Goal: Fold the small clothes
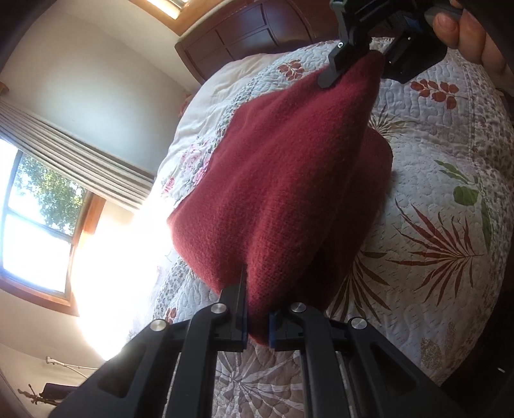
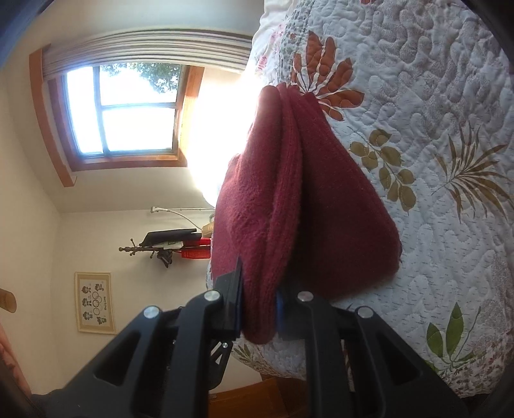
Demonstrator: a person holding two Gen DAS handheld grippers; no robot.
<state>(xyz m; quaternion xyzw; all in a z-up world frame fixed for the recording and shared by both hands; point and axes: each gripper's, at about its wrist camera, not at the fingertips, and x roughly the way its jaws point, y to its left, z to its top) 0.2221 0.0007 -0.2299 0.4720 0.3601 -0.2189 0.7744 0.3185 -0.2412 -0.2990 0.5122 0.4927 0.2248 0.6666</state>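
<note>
A dark red knit garment point(image 1: 282, 180) is held stretched over a floral quilted bed point(image 1: 449, 289). At six o'clock in the left wrist view, the left gripper point(image 1: 258, 324) is clamped on one bunched end; at one o'clock, the right gripper point(image 1: 356, 61), in a person's hand point(image 1: 465, 29), pinches the far end. In the right wrist view, its jaws grip thick layered folds at six o'clock. The hanging layers could slide apart or sag unevenly if either pinch loosens, spoiling the fold.
</note>
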